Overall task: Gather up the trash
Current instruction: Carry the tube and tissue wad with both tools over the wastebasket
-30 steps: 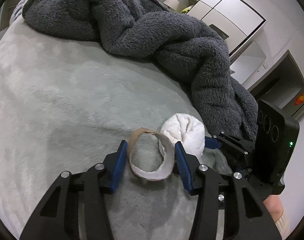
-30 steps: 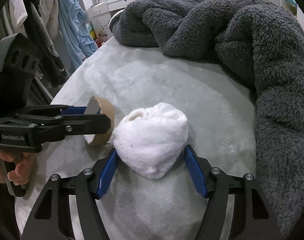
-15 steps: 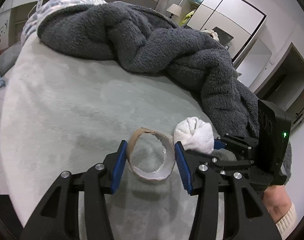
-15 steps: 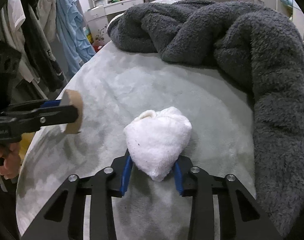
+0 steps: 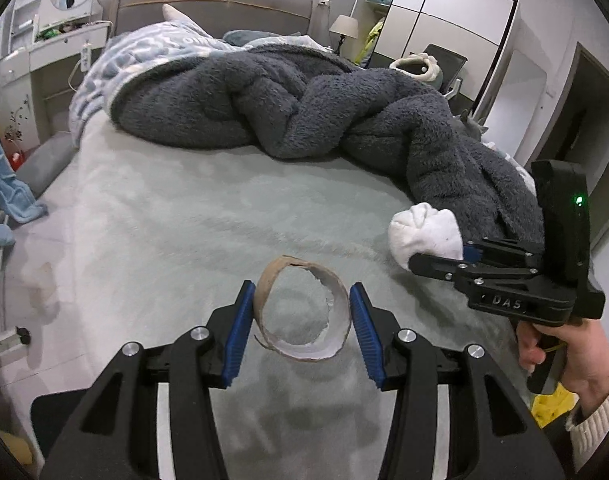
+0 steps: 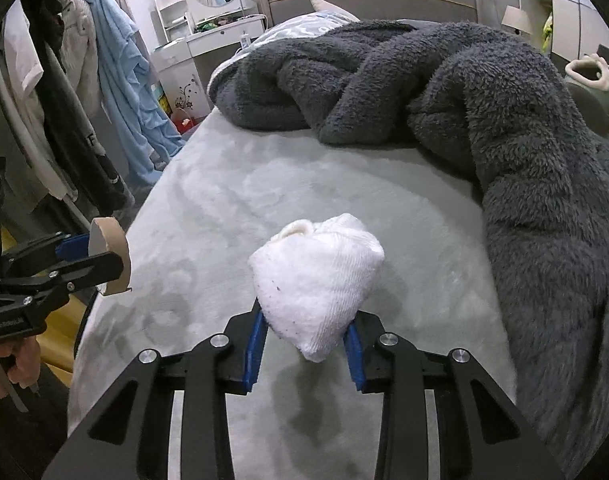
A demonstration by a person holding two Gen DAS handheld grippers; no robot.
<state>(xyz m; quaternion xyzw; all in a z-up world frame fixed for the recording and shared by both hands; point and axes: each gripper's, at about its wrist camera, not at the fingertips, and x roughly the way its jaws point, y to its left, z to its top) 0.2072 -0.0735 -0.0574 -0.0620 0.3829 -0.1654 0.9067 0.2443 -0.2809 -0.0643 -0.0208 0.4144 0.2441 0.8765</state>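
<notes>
Grippers: left point(image 5: 300, 322) clamps cardboard ring point(image 5: 302, 314); right point(image 6: 306, 342) clamps white wad point(image 6: 316, 280).

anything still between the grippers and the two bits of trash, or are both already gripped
Nothing stands between them. The left gripper is shut on the cardboard ring and the right gripper is shut on the white wad, both lifted off the grey bed. No bin is in view.

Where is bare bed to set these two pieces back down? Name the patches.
Bare: the grey bedspread between the dark fleece blanket and both tongs, out to the side by the hanging blue garment. Crowded: the head end and far side, buried under the blanket and patterned quilt.
</notes>
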